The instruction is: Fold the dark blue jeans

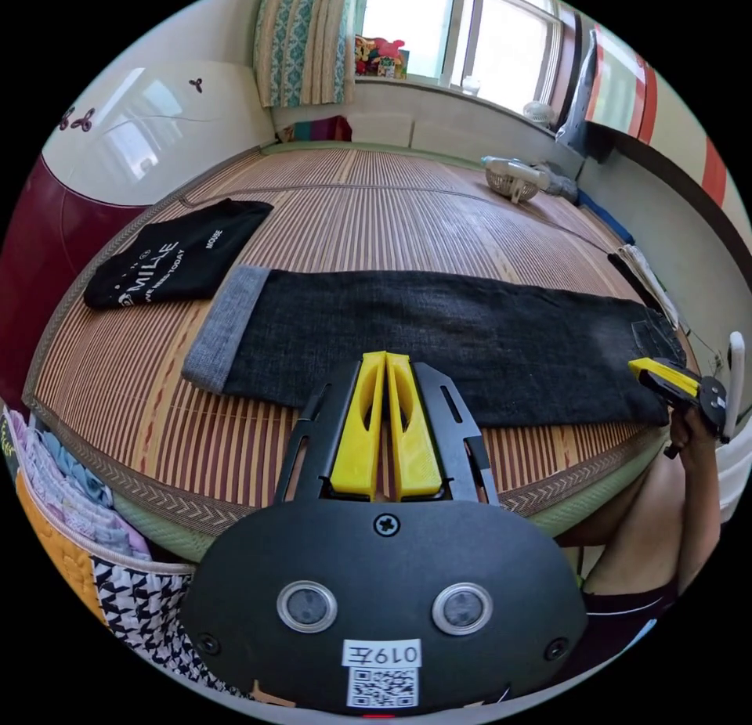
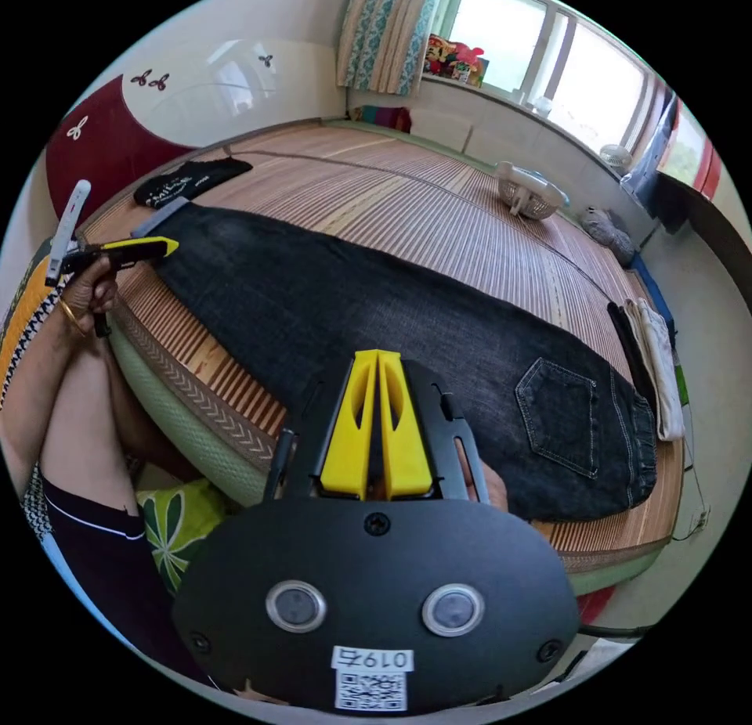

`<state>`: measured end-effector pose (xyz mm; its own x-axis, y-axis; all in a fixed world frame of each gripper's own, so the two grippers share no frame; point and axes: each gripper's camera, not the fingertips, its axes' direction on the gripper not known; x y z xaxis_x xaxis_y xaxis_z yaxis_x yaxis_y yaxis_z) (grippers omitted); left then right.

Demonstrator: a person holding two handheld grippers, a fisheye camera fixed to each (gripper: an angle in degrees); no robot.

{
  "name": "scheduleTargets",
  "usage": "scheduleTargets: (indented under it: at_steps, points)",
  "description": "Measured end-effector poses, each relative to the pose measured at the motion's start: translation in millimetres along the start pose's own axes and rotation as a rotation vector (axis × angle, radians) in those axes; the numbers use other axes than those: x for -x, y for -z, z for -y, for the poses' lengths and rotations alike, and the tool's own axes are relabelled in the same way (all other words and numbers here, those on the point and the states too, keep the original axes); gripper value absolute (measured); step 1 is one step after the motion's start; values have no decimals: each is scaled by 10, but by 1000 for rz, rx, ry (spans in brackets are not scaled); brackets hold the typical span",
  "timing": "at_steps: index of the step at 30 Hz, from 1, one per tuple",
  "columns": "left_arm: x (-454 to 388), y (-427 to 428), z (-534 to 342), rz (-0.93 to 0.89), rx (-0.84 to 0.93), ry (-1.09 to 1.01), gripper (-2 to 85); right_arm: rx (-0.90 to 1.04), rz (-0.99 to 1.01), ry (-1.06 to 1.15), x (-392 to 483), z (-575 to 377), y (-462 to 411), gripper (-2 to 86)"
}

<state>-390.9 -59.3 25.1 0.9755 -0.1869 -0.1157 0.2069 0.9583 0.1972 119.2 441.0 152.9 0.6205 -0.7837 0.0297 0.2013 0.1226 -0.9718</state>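
Observation:
The dark blue jeans lie flat on a striped mat, folded lengthwise leg over leg, with a turned-up pale cuff at one end and the waist with a back pocket at the other. My left gripper hovers at the near edge of the jeans, around mid-leg, its yellow jaws shut on nothing. My right gripper is also shut and empty, over the near edge close to the seat. Each gripper appears in the other's view, the right gripper by the waist and the left gripper by the cuff end.
A folded black T-shirt lies beyond the cuff. Folded light cloth rests past the waist, and a small white fan stands at the far side of the mat. A bag of clothes sits below the mat's edge. The person's arm is near.

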Motion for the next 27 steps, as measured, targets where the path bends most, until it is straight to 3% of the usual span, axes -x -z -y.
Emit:
scheduleTargets:
  at_steps: [12, 19, 27]
  points:
    - [124, 175, 18, 0, 44, -42, 8, 76, 36, 17, -17, -104, -299, -10]
    - [226, 934, -229, -43, -73, 44, 8, 72, 55, -7, -3, -105, -321, -10]
    - [566, 915, -444, -71, -5, 261, 10, 39, 73, -6, 9, -123, -286, -10]
